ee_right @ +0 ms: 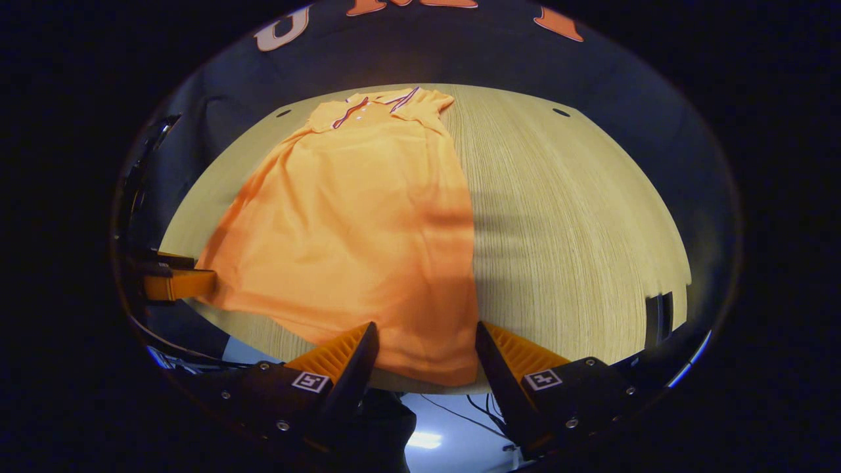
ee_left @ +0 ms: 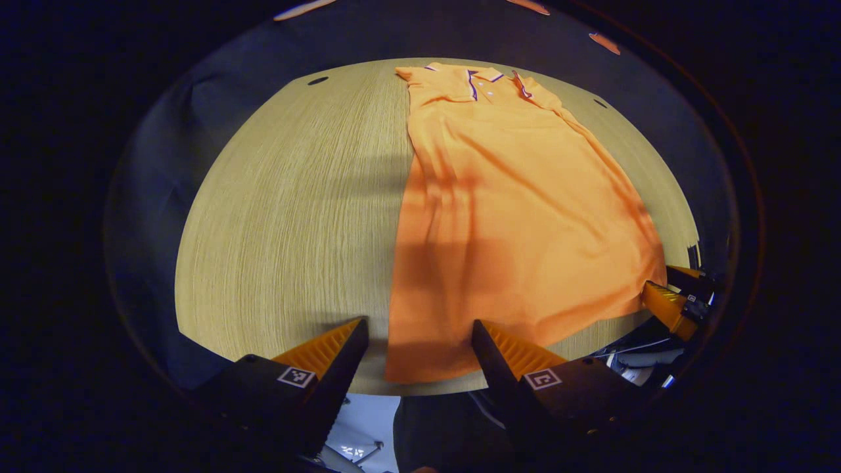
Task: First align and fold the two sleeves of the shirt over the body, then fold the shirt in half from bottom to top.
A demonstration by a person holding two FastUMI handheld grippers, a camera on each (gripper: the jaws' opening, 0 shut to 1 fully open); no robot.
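An orange shirt lay flat on the pale wood-grain counter, collar end far from the cameras and hem end near them. Its sleeves were already folded in over the body, so the cloth made a long, narrow shape with fairly straight side edges. The collar, trimmed with a dark and white stripe, sat toward 12 o'clock in the left gripper view; the hem ran along the near counter edge toward 6 o'clock.

In the left gripper view, the left gripper hovered at 6 o'clock with its fingers wide apart, one on either side of the shirt's near left hem corner. Whether the fingers touched the cloth could not be told. The right gripper showed at about 4 o'clock, at the other hem corner, at the cloth's edge.

In the right gripper view, the shirt stretched from 12 o'clock down to 6 o'clock, left of centre, with its collar at the far end. The right gripper sat at 6 o'clock, fingers spread well apart around the near right hem corner. The left gripper appeared at 9 o'clock, meeting the far hem corner. Bare counter spread toward 3 o'clock. A dark cloth wall rose behind the counter.
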